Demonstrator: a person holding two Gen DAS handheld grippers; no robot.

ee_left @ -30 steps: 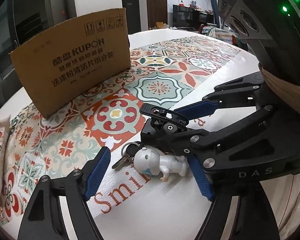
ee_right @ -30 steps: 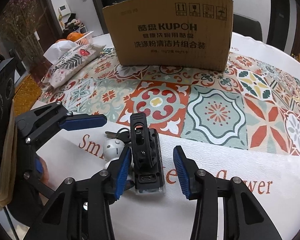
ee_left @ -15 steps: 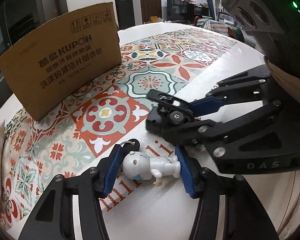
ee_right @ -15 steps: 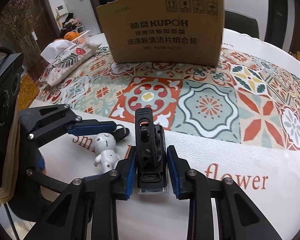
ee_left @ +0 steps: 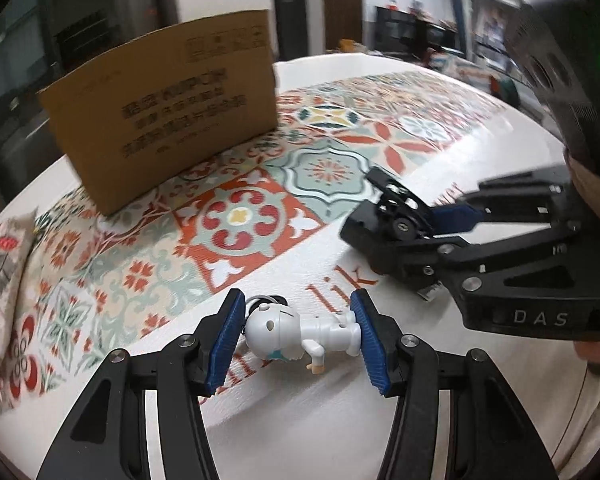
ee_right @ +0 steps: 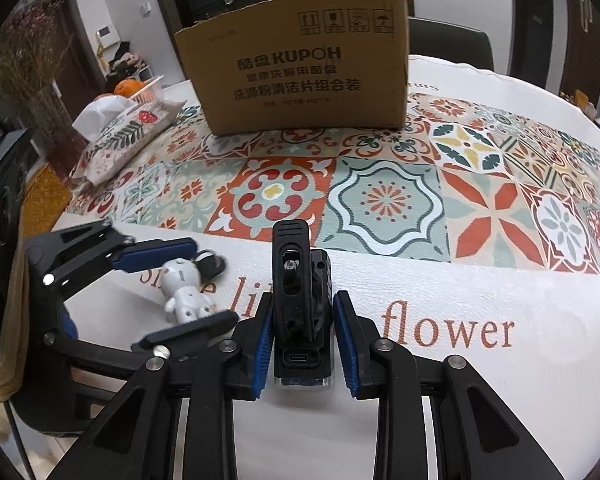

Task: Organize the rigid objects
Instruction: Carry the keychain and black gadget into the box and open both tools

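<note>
On the patterned table (ee_right: 480,392), left tongs (ee_left: 298,334) clamp a white toy figure (ee_left: 300,334) lying sideways, while right tongs (ee_right: 302,344) clamp a black clip-on gadget (ee_right: 300,292) before a cardboard box (ee_right: 300,68).

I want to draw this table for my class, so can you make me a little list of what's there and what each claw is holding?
left claw: shut on the white toy figure, which lies sideways
right claw: shut on the black gadget
box: brown cardboard, standing at the back of the table
tablecloth: colourful tile pattern, white edge with red letters
tissue pack: left of the box
</note>
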